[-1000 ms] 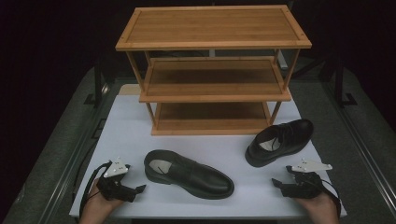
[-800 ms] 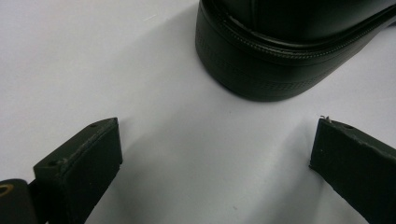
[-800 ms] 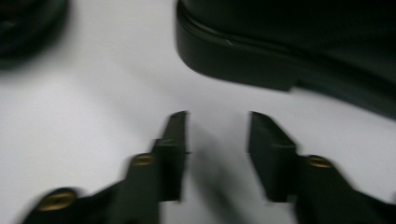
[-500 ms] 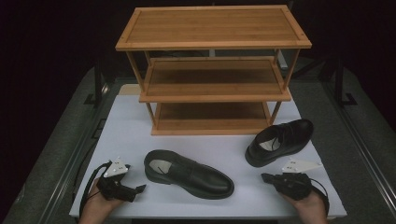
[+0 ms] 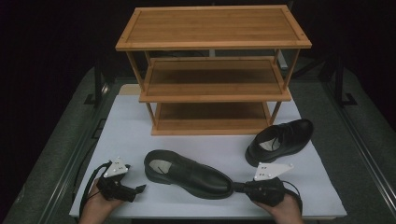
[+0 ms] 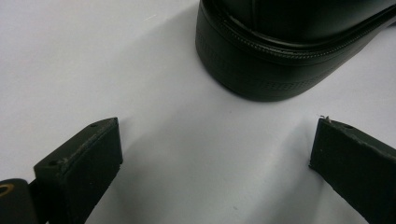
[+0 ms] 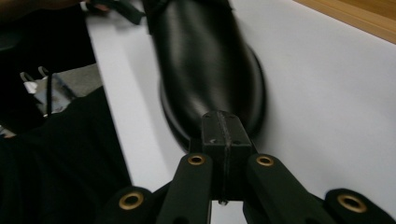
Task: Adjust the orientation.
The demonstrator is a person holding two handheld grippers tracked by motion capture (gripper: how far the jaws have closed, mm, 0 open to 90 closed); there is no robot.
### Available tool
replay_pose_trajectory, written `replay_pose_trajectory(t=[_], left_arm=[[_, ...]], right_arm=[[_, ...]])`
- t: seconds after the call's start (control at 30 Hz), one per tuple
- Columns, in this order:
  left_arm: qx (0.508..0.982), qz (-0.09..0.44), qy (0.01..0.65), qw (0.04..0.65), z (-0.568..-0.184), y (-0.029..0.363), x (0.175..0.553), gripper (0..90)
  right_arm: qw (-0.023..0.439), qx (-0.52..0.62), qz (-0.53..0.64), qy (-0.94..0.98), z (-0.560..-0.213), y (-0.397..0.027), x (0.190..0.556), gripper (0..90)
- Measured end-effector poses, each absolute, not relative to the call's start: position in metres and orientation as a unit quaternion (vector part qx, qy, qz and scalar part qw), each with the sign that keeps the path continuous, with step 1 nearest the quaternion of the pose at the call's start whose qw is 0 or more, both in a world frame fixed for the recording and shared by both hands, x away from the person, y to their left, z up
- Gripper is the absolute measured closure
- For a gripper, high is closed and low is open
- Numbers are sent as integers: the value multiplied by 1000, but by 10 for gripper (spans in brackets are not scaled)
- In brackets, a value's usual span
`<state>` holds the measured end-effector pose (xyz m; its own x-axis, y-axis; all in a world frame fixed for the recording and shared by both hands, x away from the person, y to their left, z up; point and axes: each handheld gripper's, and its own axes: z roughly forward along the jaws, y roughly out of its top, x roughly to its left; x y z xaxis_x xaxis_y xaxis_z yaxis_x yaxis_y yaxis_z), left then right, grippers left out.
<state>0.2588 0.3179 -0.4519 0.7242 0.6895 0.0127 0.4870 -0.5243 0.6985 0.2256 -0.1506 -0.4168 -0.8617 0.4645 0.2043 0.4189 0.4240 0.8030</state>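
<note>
— While the left gripper (image 5: pixel 135 189) sits at the near left edge, how are its jaws?
— Wide apart, nothing between them, aimed at the heel of the near shoe (image 5: pixel 187 171).
— And the right gripper (image 5: pixel 239 187)?
— Jaws pressed together, empty, tips at that shoe's toe.
— Farther back?
— A second shoe (image 5: pixel 280 140) lies right, near the wooden rack (image 5: pixel 212 70) on the white table (image 5: pixel 126 135).

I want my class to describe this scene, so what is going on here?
A person holds a gripper in each hand at a white table with a wooden shoe rack and two black shoes. The right gripper, jaws shut and empty, is at the toe of the near shoe. The left gripper waits open by its heel. The other shoe lies beside the rack.
</note>
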Motion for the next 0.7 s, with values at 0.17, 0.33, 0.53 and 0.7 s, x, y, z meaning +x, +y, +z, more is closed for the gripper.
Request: replay_pose_trajectory(t=[0.17, 0.33, 0.53, 0.7], left_arm=[[861, 146, 342, 348, -452, 318, 259, 17], [861, 146, 342, 348, -452, 318, 259, 17], [861, 146, 342, 348, -452, 318, 259, 17], [861, 146, 342, 348, -452, 318, 259, 17]], right_arm=[[14, 244, 468, 849, -419, -140, 223, 897], [12, 238, 453, 859, -425, -134, 224, 898], [17, 239, 448, 861, -426, -135, 227, 898], [20, 252, 446, 858, -424, -138, 239, 898]])
